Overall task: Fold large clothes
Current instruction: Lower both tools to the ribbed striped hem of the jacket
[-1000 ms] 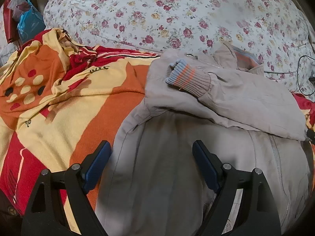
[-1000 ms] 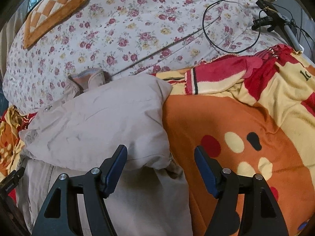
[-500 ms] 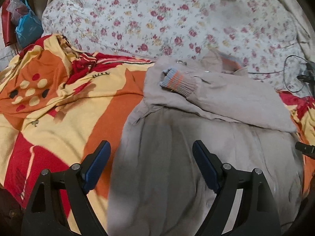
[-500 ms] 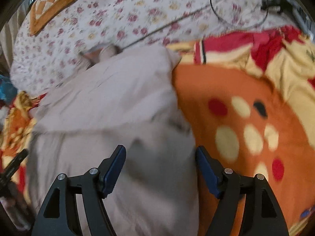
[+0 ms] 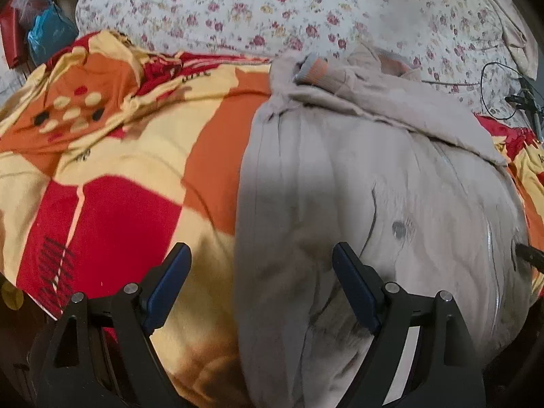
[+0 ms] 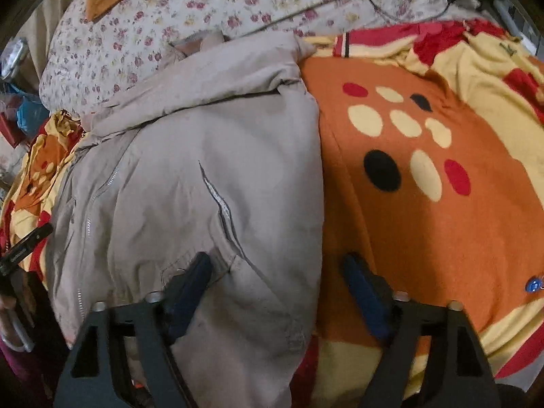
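A large beige jacket (image 5: 357, 183) lies on the orange, red and yellow blanket (image 5: 119, 156), front up, with one sleeve folded across its chest; the striped knit cuff (image 5: 314, 71) points left. It also shows in the right wrist view (image 6: 204, 170) with its zipper (image 6: 102, 190) and a slanted pocket (image 6: 221, 207). My left gripper (image 5: 261, 289) is open and empty over the jacket's lower left edge. My right gripper (image 6: 277, 289) is open and empty over the jacket's lower right corner, jaws either side of the hem.
A floral quilt (image 5: 272, 3) lies behind the jacket. A black cable and stand (image 5: 510, 91) sit at the right. Red and blue bags (image 5: 34, 34) are at the far left. The blanket (image 6: 425, 170) spreads to the jacket's right.
Both grippers have drawn back toward the jacket's bottom hem, so more of its lower body shows. Both stay open. The jacket has not moved.
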{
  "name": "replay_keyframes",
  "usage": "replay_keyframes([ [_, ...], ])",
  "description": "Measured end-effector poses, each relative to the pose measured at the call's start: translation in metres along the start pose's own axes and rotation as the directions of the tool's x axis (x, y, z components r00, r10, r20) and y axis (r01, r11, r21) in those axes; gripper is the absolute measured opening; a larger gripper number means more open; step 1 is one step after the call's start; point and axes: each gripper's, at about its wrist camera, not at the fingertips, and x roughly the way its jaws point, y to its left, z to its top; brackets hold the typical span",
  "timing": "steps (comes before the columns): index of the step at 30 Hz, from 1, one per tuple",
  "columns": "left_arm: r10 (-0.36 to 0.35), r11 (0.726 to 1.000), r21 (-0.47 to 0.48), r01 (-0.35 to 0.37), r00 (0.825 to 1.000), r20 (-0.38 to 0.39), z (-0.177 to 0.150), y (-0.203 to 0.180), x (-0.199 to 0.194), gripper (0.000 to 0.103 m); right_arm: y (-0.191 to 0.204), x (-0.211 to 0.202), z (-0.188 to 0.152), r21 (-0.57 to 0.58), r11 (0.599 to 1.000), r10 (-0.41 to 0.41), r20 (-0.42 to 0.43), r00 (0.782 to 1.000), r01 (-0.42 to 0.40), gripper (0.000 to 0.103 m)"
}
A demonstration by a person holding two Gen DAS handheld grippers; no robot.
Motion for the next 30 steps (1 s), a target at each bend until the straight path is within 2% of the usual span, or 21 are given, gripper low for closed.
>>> replay_keyframes([
  [1, -0.001, 1.000, -0.001, 0.001, 1.000, -0.006, -0.002, 0.001, 0.000, 0.085, 0.003, -0.001, -0.001, -0.022, 1.000, 0.007, 0.011, 1.000, -0.006, 0.036],
  [2, 0.000, 1.000, -0.003, 0.000, 1.000, -0.010, -0.004, 0.002, -0.001, 0.085, 0.005, -0.002, -0.001, -0.031, 0.999, 0.010, 0.023, 1.000, -0.009, 0.021],
  [4, -0.003, 1.000, -0.006, 0.003, 1.000, -0.016, -0.008, 0.005, -0.004, 0.085, 0.004, -0.009, 0.000, -0.040, 0.999, 0.015, 0.045, 0.999, -0.014, 0.003],
  [6, -0.011, 1.000, -0.009, 0.010, 1.000, -0.016, -0.013, 0.008, -0.008, 0.085, 0.001, -0.015, 0.002, -0.055, 0.997, -0.050, 0.073, 0.996, 0.054, 0.001],
  [9, -0.017, 1.000, -0.001, 0.017, 0.999, -0.028, -0.021, 0.010, -0.012, 0.085, -0.014, -0.016, -0.001, 0.008, 1.000, 0.008, 0.048, 0.999, -0.009, 0.002],
  [12, -0.022, 1.000, 0.015, 0.022, 0.999, -0.037, -0.032, 0.012, -0.017, 0.085, -0.019, -0.023, -0.013, 0.029, 0.998, 0.063, 0.032, 0.997, -0.064, 0.027],
  [13, -0.024, 1.000, 0.015, 0.025, 0.999, -0.040, -0.035, 0.013, -0.018, 0.085, -0.023, -0.026, -0.018, 0.050, 0.993, 0.102, 0.023, 0.995, -0.103, 0.052],
  [14, -0.031, 0.999, 0.015, 0.031, 0.998, -0.048, -0.038, 0.013, -0.019, 0.085, -0.028, -0.027, -0.024, 0.069, 0.988, 0.134, 0.010, 0.991, -0.135, 0.068],
  [18, -0.073, 0.997, 0.020, 0.075, 0.993, -0.094, -0.055, 0.011, -0.019, 0.085, -0.033, -0.021, -0.046, 0.089, 0.971, 0.226, -0.060, 0.972, -0.220, 0.068],
  [25, -0.067, 0.996, 0.053, 0.075, 0.987, -0.143, -0.079, 0.002, -0.015, 0.085, -0.001, -0.015, -0.081, -0.017, 0.941, 0.329, -0.196, 0.924, -0.338, 0.068],
  [30, -0.090, 0.996, 0.012, 0.093, 0.981, -0.171, -0.086, 0.008, -0.015, 0.085, 0.016, -0.015, -0.084, -0.096, 0.939, 0.302, -0.224, 0.927, -0.329, 0.073],
])
